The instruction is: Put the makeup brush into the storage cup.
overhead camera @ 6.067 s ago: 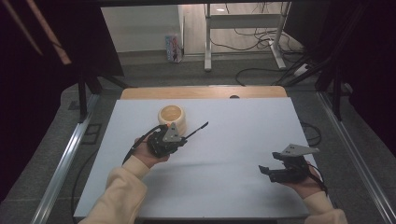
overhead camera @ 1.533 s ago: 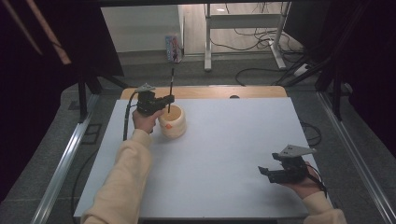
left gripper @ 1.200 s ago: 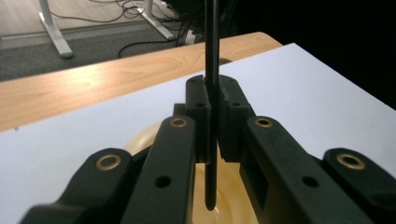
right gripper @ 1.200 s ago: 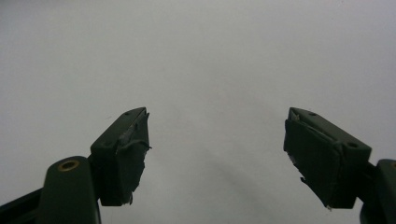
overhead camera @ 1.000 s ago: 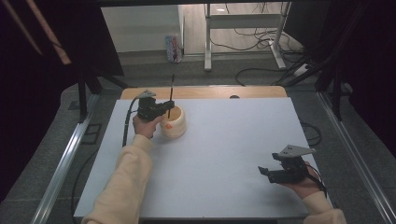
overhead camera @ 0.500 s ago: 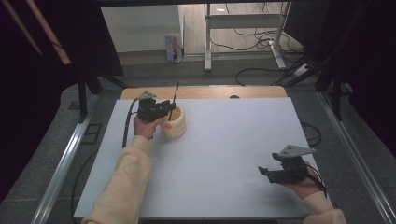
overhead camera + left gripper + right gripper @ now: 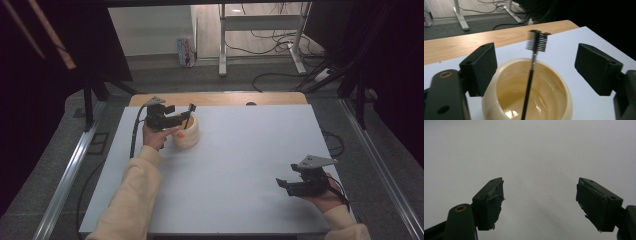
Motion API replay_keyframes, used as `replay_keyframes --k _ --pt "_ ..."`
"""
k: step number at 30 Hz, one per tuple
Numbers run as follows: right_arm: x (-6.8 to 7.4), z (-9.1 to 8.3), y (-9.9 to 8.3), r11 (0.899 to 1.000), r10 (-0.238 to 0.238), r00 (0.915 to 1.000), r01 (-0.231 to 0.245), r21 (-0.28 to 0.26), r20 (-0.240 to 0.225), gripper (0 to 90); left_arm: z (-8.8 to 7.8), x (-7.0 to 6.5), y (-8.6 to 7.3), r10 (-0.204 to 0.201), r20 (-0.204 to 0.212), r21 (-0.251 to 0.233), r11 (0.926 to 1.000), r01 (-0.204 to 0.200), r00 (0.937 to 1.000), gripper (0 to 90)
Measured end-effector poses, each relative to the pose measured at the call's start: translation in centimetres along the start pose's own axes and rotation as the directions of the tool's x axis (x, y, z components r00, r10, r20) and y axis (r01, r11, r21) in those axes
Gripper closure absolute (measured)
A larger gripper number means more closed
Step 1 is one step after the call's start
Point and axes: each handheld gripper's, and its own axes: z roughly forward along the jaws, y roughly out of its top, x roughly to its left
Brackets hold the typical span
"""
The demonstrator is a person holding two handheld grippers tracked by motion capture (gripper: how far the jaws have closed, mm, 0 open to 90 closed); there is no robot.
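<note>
My left gripper (image 7: 534, 75) hovered at the near side of the cream jar (image 7: 529, 95), its jaws spread wide on either side of the mouth and gripping nothing, so the small black brush (image 7: 534, 62) was free to stand as it did. The brush stood inside the jar, handle down and bristle head leaning above the far rim, a sensible place for a thin tool that would otherwise lie flat and roll. My right gripper (image 7: 300, 185) waited well away from the jar on the white table (image 7: 250, 165), jaws apart and empty, clear of the work.
</note>
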Motion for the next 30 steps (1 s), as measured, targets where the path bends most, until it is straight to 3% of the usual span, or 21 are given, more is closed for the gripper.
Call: replay_keyframes --k 5,13,22,30 --pt "0.1 -0.1 -0.1 1.000 0.004 1.0000 -0.004 -0.003 -0.001 22.1 -0.6 -0.2 0.2 0.006 0.020 -0.001 1.0000 -0.006 0.9998 14.2" --pt "0.1 -0.1 0.0 1.000 0.007 1.0000 -0.007 -0.006 -0.002 20.7 -2.4 -0.8 0.4 0.052 0.030 0.020 0.9984 -0.052 0.9982 9.4" --pt "0.1 -0.2 0.0 1.000 0.016 0.9999 -0.016 -0.009 0.001 17.6 -4.4 -2.3 0.3 0.100 0.036 0.072 0.9921 -0.103 0.9943 7.6" --pt "0.0 -0.2 0.0 1.000 0.022 0.9997 -0.021 -0.013 0.011 14.8 -6.4 -3.7 -0.1 0.139 0.042 0.063 0.9880 -0.141 0.9895 9.2"
